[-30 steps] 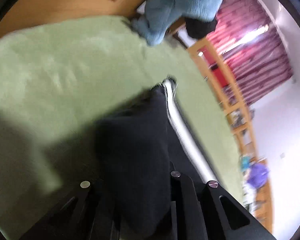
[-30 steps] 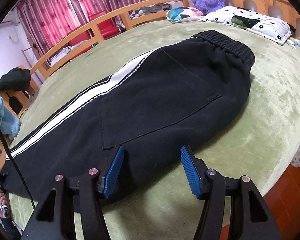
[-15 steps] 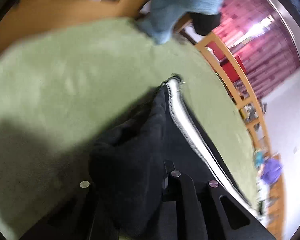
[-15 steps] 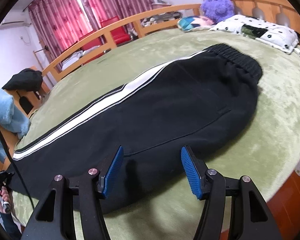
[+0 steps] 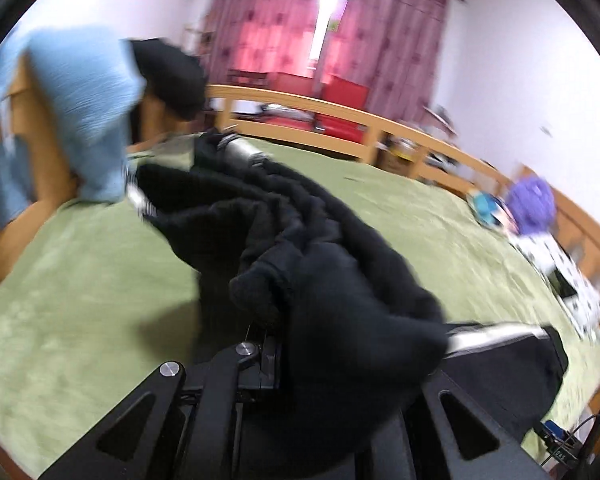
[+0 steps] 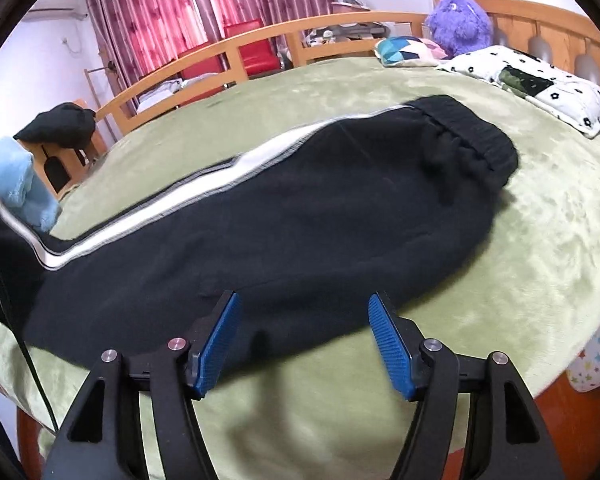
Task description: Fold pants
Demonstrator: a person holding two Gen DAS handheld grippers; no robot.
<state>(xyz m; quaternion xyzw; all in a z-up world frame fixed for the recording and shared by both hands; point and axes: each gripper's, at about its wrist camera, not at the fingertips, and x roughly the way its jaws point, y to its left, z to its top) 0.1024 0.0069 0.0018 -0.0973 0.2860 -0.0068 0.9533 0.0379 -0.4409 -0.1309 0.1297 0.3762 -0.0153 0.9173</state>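
Black pants (image 6: 300,216) with a white side stripe lie lengthwise on the green bed (image 6: 540,216), waistband toward the pillow (image 6: 540,80) and purple plush toy (image 6: 458,22). Left gripper (image 5: 284,344) fingers are clamped shut on the leg end of the pants (image 5: 308,264), which is lifted off the bed and bunched over the gripper; fabric hides the fingertips. Right gripper (image 6: 304,340) hovers at the near edge of the pants, blue fingers (image 6: 218,344) spreading wider, pads not pressing the cloth. Blue towel (image 5: 88,108) and a dark garment (image 5: 172,76) hang on the wooden bed frame (image 5: 340,120). Left view is motion-blurred.
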